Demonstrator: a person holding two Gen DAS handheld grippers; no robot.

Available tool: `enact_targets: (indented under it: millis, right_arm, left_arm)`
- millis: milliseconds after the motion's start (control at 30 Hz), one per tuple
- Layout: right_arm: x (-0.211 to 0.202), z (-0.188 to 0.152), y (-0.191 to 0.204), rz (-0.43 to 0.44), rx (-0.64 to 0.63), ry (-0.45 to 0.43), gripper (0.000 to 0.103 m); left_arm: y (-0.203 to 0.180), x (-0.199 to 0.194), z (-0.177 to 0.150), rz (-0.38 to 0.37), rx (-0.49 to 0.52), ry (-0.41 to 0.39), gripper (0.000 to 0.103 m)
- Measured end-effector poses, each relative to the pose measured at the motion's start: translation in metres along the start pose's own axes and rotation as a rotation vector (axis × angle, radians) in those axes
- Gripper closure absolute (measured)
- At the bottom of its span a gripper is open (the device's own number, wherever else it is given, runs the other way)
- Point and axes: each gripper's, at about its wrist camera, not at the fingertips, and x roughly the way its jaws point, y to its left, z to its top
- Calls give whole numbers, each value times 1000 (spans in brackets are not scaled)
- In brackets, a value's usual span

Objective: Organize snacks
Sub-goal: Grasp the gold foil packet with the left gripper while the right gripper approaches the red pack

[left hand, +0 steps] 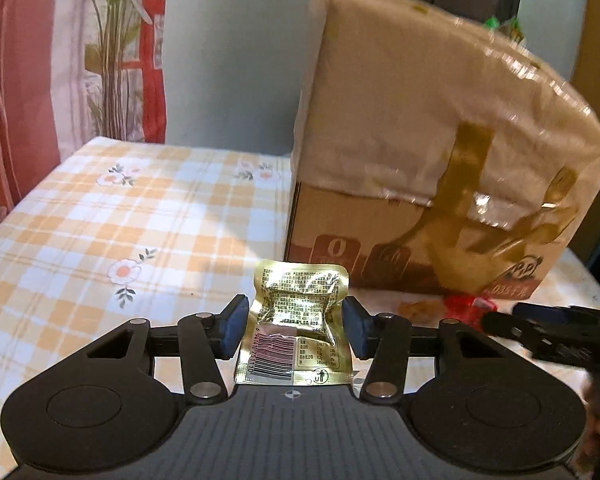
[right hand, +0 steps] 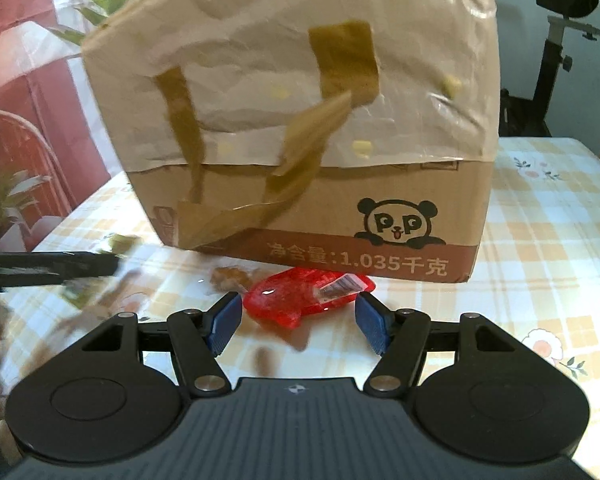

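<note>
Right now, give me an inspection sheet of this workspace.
Surface: checked floral tablecloth.
Job's things: gold packet in left gripper; red packet lying on cloth before carton; a brown wrapped snack beside it.
Clutter: nothing seen.
Grippers: left gripper shut on gold packet; right gripper open, pads either side of red packet, not touching.
Cables: nothing seen.
Surroundings: plant, red-and-white curtain, black stand.

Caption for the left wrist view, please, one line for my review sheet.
Left gripper jaws pinch a gold snack packet above the checked tablecloth, beside a taped cardboard box.
</note>
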Motion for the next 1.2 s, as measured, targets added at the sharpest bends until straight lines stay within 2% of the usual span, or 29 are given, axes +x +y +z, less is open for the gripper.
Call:
enact_targets:
  millis: [233, 367, 467, 633, 867, 1033, 1133, 1200]
  right_arm:
    - [31, 19, -11, -114, 62, 33, 37]
    - [42, 20, -5, -144, 57, 54, 33]
    - [46, 17, 6, -152, -26, 76, 33]
    - [39, 6, 9, -148, -70, 76, 34]
    - [18, -19, 6, -135, -108, 49, 34]
    - [6, -23, 5, -174, -133, 22, 35]
    - [-6, -25, 8, -140, -148, -29, 35]
    - [-4, -26, 12, -137, -170, -19, 35]
  left_arm:
    - [-3, -12, -7, -2, -7, -31, 49]
    - [1, -14, -11, 2, -20, -26, 49]
    - [3, -15, -14, 1, -32, -24, 49]
    - [0, -17, -20, -8, -39, -20, 49]
    - [-5, -15, -26, -18, -34, -3, 49]
    - [-7, -13, -30, -18, -32, 11, 49]
    - [-9, -13, -32, -18, -26, 15, 49]
    - [-9, -13, -32, -20, -23, 17, 49]
